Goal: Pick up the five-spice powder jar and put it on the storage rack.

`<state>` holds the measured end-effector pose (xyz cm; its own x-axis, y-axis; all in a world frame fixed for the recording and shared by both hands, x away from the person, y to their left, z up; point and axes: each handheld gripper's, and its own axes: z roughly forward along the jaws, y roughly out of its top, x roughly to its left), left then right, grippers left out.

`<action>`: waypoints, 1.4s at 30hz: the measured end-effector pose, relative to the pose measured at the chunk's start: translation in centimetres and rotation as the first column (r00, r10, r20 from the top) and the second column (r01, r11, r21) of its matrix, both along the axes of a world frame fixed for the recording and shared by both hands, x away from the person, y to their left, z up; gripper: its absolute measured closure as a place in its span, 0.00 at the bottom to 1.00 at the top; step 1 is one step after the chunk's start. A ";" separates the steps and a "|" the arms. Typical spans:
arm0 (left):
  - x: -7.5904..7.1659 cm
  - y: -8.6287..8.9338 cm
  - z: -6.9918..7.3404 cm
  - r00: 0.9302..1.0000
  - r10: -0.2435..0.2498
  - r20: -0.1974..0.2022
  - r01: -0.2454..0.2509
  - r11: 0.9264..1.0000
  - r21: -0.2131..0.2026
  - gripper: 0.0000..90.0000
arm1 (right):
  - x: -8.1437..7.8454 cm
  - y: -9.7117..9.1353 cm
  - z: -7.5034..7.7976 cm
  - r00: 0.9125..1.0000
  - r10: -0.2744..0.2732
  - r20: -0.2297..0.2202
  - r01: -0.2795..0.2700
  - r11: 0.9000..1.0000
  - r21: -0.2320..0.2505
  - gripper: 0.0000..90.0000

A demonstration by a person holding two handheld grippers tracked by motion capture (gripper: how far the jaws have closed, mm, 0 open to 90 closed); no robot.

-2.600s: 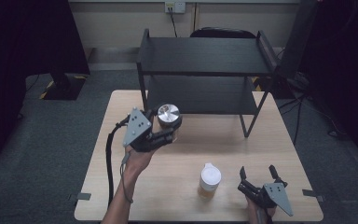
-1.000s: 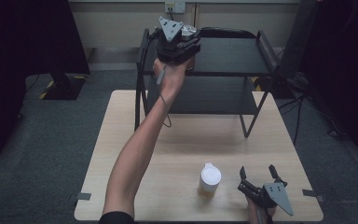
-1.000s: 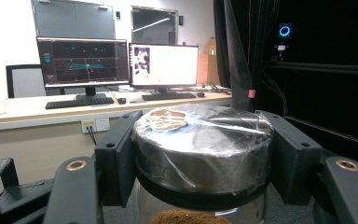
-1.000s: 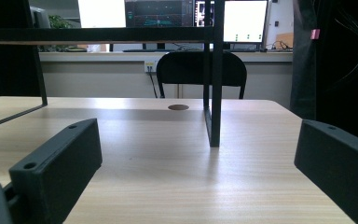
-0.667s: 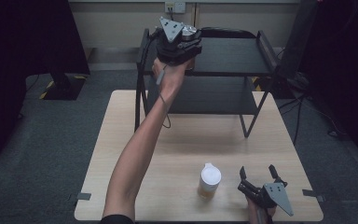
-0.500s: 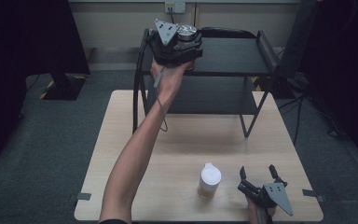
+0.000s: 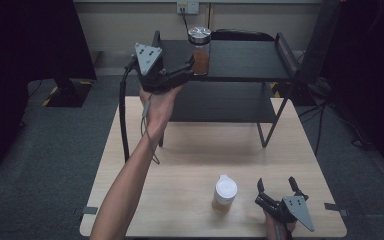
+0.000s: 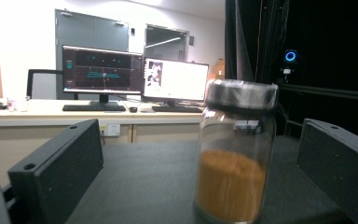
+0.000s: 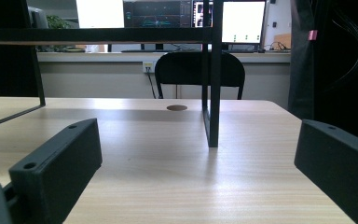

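Note:
A glass jar with a silver lid and orange-brown filling stands upright on the top shelf of a black rack. My left gripper hovers at the shelf's front left, just short of the jar. Its jaws have just been opening and now stand wide. In the left gripper view the jar sits ahead between the spread jaws of the left gripper, untouched by either. My right gripper rests open near the table's front right corner with nothing in it, as the right gripper view confirms.
A small white-lidded jar with amber contents stands on the wooden table, just left of the right gripper. The rack's lower shelf and its thin legs stand at the back. An office chair sits beyond the table.
The left gripper carried the silver-lidded jar from over the table up to the top shelf, let go of it, and drew back toward the left and down. The right gripper stayed put.

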<state>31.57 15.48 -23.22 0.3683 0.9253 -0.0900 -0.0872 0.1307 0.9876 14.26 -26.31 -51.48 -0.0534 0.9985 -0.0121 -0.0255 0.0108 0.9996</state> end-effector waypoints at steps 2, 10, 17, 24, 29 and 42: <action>-0.9 0.6 -0.4 1.000 0.007 -0.007 -0.007 1.000 0.001 0.00 | 0.0 0.0 0.0 1.000 0.000 0.000 0.000 1.000 0.000 0.00; -4.2 2.1 -2.4 1.000 -0.001 -0.022 0.000 1.000 -0.016 0.00 | 0.0 0.0 0.0 1.000 -0.001 0.000 0.001 1.000 0.001 0.00; -6.9 3.4 -5.9 0.998 -0.055 -0.002 0.055 0.998 0.031 0.00 | 0.0 0.1 0.0 1.000 -0.005 0.000 0.005 1.000 0.000 0.00; -9.7 3.5 -10.6 0.999 -0.040 0.023 0.039 0.999 0.023 0.00 | 0.0 0.1 0.0 1.000 -0.006 0.000 0.006 1.000 0.000 0.00; -11.8 2.5 -14.2 0.996 0.041 0.085 -0.047 0.996 0.074 0.00 | 0.0 0.1 0.0 1.000 -0.006 0.000 0.006 1.000 0.000 0.00; -14.0 1.8 -22.0 0.993 0.119 -0.017 -0.117 0.989 0.088 0.00 | 0.0 0.2 0.0 1.000 -0.010 0.000 0.010 1.000 -0.001 0.00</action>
<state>17.53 17.33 -45.24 0.2546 0.9669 -0.0144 -0.0753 0.0346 0.9966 14.24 -26.14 -51.48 -0.0439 0.9990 -0.0128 -0.0251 0.0117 0.9996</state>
